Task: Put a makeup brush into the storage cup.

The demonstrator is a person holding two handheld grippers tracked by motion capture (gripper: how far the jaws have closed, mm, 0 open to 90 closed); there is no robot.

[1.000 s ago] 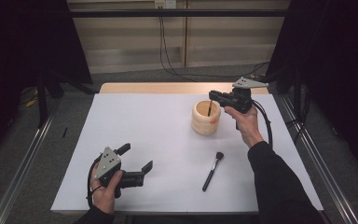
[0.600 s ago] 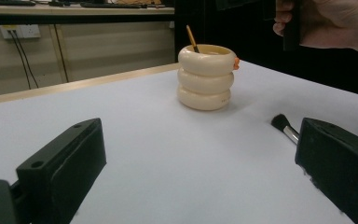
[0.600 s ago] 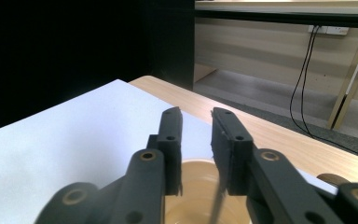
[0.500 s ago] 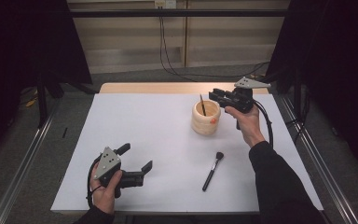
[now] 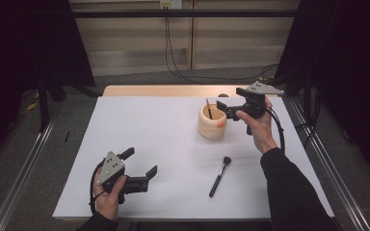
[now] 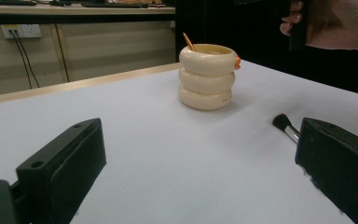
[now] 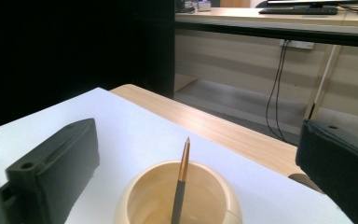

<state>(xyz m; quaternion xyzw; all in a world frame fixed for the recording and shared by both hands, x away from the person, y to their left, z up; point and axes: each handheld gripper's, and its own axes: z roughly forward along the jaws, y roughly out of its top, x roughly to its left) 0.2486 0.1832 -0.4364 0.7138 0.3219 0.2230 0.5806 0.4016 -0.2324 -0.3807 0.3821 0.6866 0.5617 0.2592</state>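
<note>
Right gripper (image 5: 225, 107) at upper right of high view, jaws just sprung wide above cream ribbed holder (image 5: 212, 122); slim brush (image 5: 209, 109) now free, standing in holder, handle tip up, leaning slightly left – drop looks done. Second brush (image 5: 219, 176) flat on bench (image 5: 149, 130), bristles toward upper right. Left gripper (image 5: 139, 168) wide, empty, lower left

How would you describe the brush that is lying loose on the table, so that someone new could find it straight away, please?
Start at the white table and find the cream ribbed holder near its far right. The loose brush lies flat on the sheet nearer the person, its dark bristle head pointing towards the holder. Unlike the brush standing in the holder, it lies down in the open.
</note>
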